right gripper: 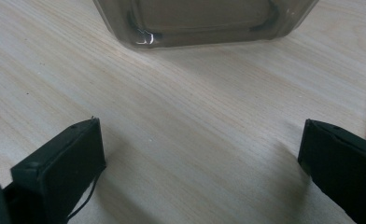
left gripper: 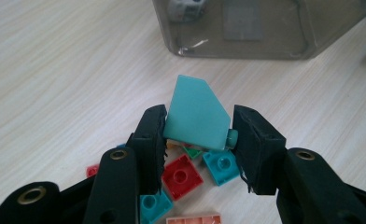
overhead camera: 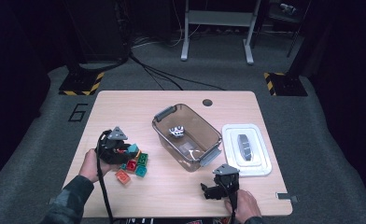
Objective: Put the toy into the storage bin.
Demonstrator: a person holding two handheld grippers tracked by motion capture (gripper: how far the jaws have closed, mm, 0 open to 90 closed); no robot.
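My left gripper is shut on a teal sloped brick and holds it a little above the table; in the high view the left gripper shows the same teal brick at its tip. Below it lie loose bricks: a red one, teal ones and an orange one. A clear grey bin stands mid-table with a white-and-grey piece inside. My right gripper rests open near the front edge, its jaws wide apart over bare wood.
A white lid with a grey handle lies right of the bin. The bin's near wall faces the right gripper. Cables trail from both grippers toward the front edge. A round hole sits at the table's back.
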